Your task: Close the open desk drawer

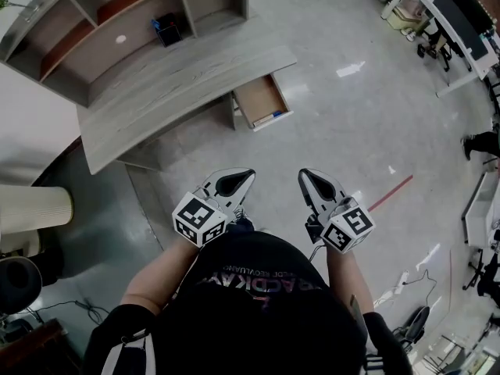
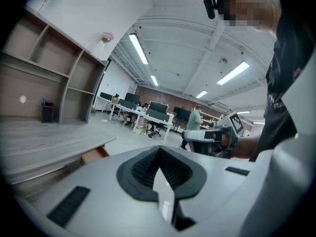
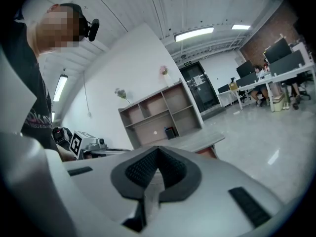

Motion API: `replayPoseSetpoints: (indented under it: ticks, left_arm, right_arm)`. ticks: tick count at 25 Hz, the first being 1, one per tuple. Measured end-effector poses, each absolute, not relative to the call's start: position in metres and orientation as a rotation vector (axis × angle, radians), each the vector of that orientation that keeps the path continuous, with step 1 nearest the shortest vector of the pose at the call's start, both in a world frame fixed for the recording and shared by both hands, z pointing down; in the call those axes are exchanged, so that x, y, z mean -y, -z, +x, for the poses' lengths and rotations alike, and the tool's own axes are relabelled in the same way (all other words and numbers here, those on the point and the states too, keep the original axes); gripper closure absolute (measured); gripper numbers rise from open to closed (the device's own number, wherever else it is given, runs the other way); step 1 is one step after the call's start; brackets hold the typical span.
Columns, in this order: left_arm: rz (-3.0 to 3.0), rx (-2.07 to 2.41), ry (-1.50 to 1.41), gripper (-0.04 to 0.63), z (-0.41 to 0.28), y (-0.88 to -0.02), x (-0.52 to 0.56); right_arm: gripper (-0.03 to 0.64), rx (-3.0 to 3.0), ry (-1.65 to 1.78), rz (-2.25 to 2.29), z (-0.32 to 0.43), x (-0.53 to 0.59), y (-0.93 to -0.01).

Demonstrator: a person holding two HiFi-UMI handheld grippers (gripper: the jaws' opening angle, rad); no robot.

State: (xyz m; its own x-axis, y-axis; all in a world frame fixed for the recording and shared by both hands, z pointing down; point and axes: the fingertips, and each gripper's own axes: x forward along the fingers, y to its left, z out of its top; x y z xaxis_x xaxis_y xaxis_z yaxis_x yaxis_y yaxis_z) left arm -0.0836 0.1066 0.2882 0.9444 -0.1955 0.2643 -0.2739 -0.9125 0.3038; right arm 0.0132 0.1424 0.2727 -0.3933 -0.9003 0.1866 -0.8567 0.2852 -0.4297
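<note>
The grey wooden desk (image 1: 180, 84) stands ahead of me on the far side of the floor. Its drawer (image 1: 262, 101) sticks out open at the desk's right end, with a small blue item inside. My left gripper (image 1: 245, 177) and right gripper (image 1: 306, 176) are held side by side in front of my body, well short of the drawer, both shut with nothing between their jaws. In the left gripper view the left gripper (image 2: 159, 151) points past the drawer (image 2: 94, 154). In the right gripper view the right gripper (image 3: 157, 152) faces the desk (image 3: 197, 141).
An open shelf unit (image 1: 117, 22) with a black pen holder (image 1: 166, 30) stands behind the desk. A cream cylinder (image 1: 35, 208) sits at the left. Office tables and chairs (image 1: 449, 18) line the far right. A red line (image 1: 391, 192) marks the floor. A person in green (image 2: 191, 125) stands far off.
</note>
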Motion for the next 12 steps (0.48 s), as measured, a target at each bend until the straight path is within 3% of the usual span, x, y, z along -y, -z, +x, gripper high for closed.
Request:
replayPoseSetpoints:
  ticks: [12]
  left_arm:
    - [2.74, 0.328, -0.304, 0.584, -0.092, -0.296, -0.058]
  right_arm:
    - [0.601, -2.463, 0.737, -1.798, 0.012, -0.094, -0.281]
